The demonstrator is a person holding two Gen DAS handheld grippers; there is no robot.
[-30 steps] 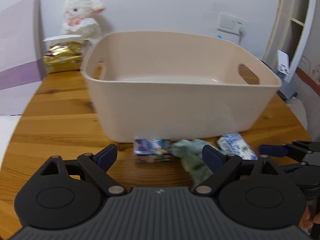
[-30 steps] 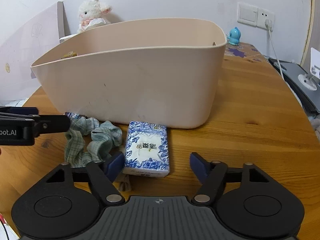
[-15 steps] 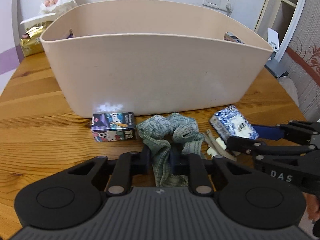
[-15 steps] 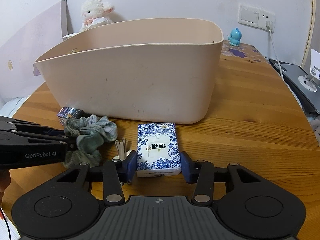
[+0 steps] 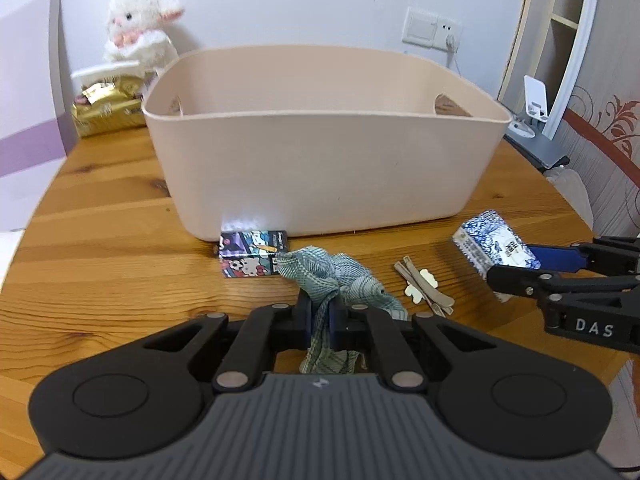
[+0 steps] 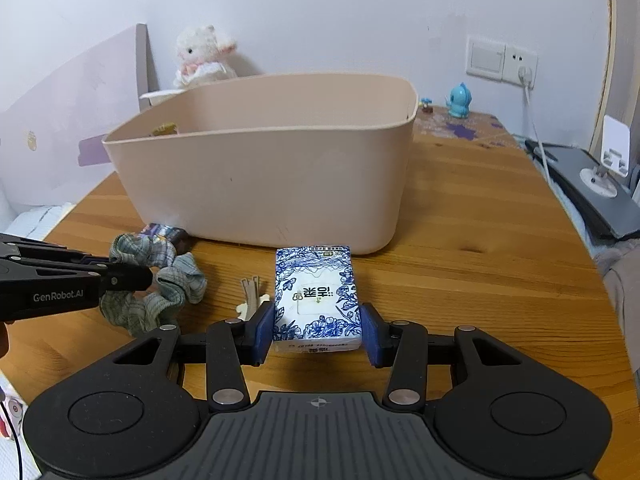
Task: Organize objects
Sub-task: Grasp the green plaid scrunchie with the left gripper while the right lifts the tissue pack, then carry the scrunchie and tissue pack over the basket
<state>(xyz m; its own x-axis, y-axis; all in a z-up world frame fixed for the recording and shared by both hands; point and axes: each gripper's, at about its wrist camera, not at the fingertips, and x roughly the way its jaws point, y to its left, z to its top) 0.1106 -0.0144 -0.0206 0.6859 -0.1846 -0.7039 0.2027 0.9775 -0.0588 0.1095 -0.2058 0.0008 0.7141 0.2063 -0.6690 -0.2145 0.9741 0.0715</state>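
Nearest the left wrist camera, the left gripper (image 5: 320,316) was clenched on a green plaid scrunchie (image 5: 340,280), the cloth pinched between the 2 dark pads with loose folds spilling forward and down. It looked soft and very light; a pinch on any fold should hold, though slack cloth could snag on a rim. Nearest the right camera, the right gripper (image 6: 318,330) grasped a blue-and-white tissue pack (image 6: 314,292) by its 2 long sides, held just clear of the wooden table (image 6: 480,264). The pack seemed light and squashy with a slick film wrap, so a firm mid-body grip across the width suited it better than a corner. Just beyond, 2 flat hair clips (image 5: 420,284) lay on the table between the grippers, thin and probably awkward to lift. A small cartoon-printed box (image 5: 250,254) sat against the beige bin (image 5: 320,172), the likely destination, whose inside looked mostly bare. Farthest back stood a plush lamb (image 5: 138,28).
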